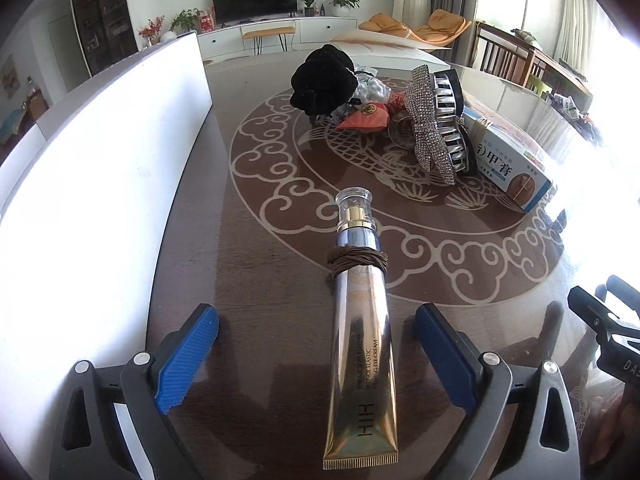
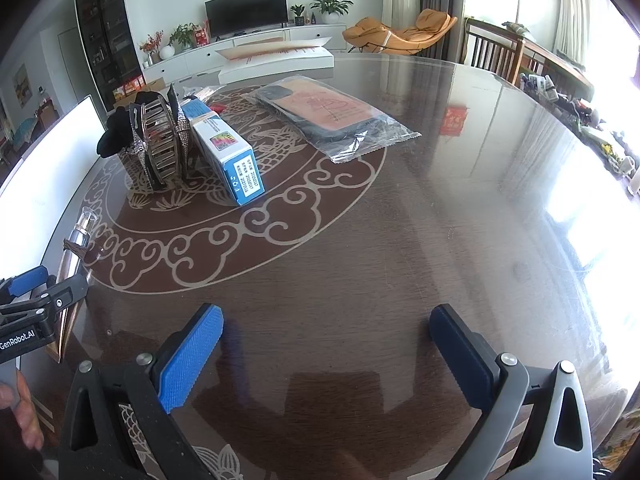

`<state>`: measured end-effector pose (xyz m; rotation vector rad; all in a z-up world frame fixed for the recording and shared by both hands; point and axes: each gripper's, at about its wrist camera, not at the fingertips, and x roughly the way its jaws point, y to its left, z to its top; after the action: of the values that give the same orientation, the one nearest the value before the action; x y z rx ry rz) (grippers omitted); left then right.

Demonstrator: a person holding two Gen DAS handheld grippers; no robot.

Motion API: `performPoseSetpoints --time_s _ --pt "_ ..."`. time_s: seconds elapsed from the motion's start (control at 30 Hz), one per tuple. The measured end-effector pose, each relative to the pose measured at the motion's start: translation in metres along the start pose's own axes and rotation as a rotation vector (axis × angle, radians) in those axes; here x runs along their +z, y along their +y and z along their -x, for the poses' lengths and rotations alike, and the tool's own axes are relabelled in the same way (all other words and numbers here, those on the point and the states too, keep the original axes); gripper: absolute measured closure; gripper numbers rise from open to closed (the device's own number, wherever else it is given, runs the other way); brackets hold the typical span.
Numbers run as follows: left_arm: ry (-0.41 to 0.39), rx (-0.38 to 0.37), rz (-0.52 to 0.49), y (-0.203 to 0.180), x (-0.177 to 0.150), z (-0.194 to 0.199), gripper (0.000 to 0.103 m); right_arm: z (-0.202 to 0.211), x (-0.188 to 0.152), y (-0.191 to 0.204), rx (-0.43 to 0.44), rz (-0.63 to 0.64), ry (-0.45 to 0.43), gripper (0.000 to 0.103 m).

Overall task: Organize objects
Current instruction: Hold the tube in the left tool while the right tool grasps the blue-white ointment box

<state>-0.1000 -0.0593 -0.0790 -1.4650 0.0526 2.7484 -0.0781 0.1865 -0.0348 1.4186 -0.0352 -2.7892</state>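
A gold eye-cream tube (image 1: 362,356) with a clear cap and a brown hair tie (image 1: 357,261) wound round its neck lies flat on the table between the open jaws of my left gripper (image 1: 316,330); neither pad touches it. The tube also shows at the left edge of the right wrist view (image 2: 74,248). Beyond it lie a rhinestone hair claw (image 1: 434,120), a black scrunchie (image 1: 324,80) and a blue-and-white medicine box (image 1: 514,164). My right gripper (image 2: 326,330) is open and empty over bare table.
A white board (image 1: 100,184) stands along the table's left side. A bagged dark item with an orange card (image 2: 332,114) lies past the box (image 2: 224,148). A long white box (image 2: 276,60) sits at the far edge. Chairs stand at the right.
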Motion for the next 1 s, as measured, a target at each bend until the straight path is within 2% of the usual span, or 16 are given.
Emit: performPoseSetpoints --time_s 0.4,0.57,0.67,0.77,0.83,1.0 --pt "-0.007 -0.010 -0.001 -0.002 -0.004 -0.001 0.000 0.002 -0.001 -0.003 0.019 -0.016 -0.009 0.000" --pt "-0.008 -0.011 0.000 -0.002 -0.004 -0.001 0.000 0.003 0.000 -0.006 0.060 -0.033 -0.019 0.000" --pt "-0.008 -0.010 0.000 -0.002 -0.004 -0.001 0.000 0.005 0.011 -0.007 0.138 -0.040 -0.027 0.000" --pt "-0.009 -0.010 0.002 -0.002 -0.004 -0.001 0.000 0.009 0.045 0.011 0.113 0.069 -0.051 0.000" --pt "-0.009 -0.011 0.001 -0.002 -0.004 -0.001 0.000 -0.001 0.069 0.036 0.109 0.196 -0.024 0.000" --pt "-0.009 -0.011 0.001 -0.002 -0.004 -0.001 0.000 -0.030 0.092 0.089 0.046 0.476 0.010 0.008"
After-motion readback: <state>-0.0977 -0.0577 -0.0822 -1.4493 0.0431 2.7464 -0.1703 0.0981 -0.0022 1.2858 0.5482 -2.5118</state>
